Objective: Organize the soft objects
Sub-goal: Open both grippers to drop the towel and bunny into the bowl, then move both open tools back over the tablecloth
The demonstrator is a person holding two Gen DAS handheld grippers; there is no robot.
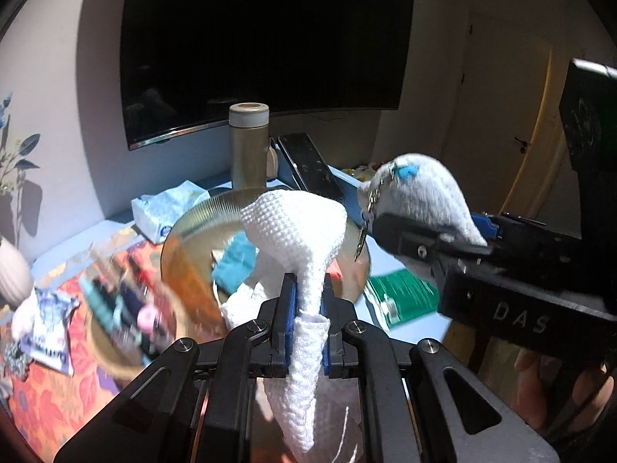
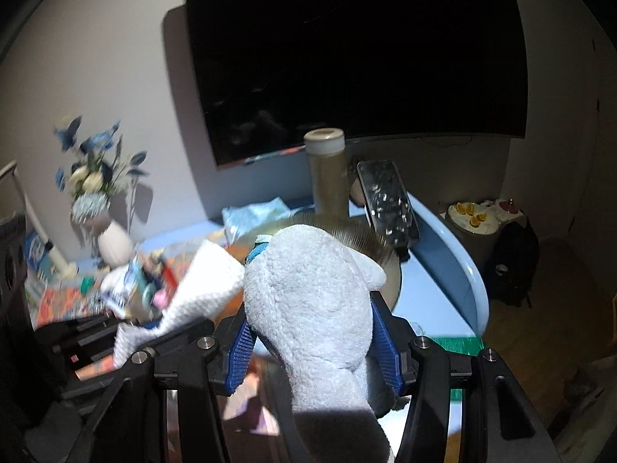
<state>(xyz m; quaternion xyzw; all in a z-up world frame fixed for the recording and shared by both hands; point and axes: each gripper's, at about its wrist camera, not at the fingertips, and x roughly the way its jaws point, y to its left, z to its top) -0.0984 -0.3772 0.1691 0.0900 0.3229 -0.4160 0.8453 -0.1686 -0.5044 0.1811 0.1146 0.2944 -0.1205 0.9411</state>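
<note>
My left gripper (image 1: 308,301) is shut on a white waffle-weave cloth (image 1: 304,223), which bunches above the jaws and hangs below them. In the right wrist view that cloth (image 2: 208,277) shows at the left. My right gripper (image 2: 308,328) is shut on a pale grey plush toy (image 2: 308,289) with a blue tag and a key chain; the left wrist view shows this plush toy (image 1: 420,193) and the right gripper (image 1: 435,235) at the right. Both are held above a ribbed glass bowl (image 1: 200,216) that holds a teal cloth (image 1: 237,256) and white cloth.
A tan flask (image 1: 248,146) and a black remote (image 1: 308,166) stand behind the bowl, under a dark screen (image 1: 262,38). A tissue pack (image 1: 166,204), a basket of small items (image 1: 123,308), a green packet (image 1: 403,295) and a white vase (image 2: 113,245) lie on the blue table (image 2: 435,270).
</note>
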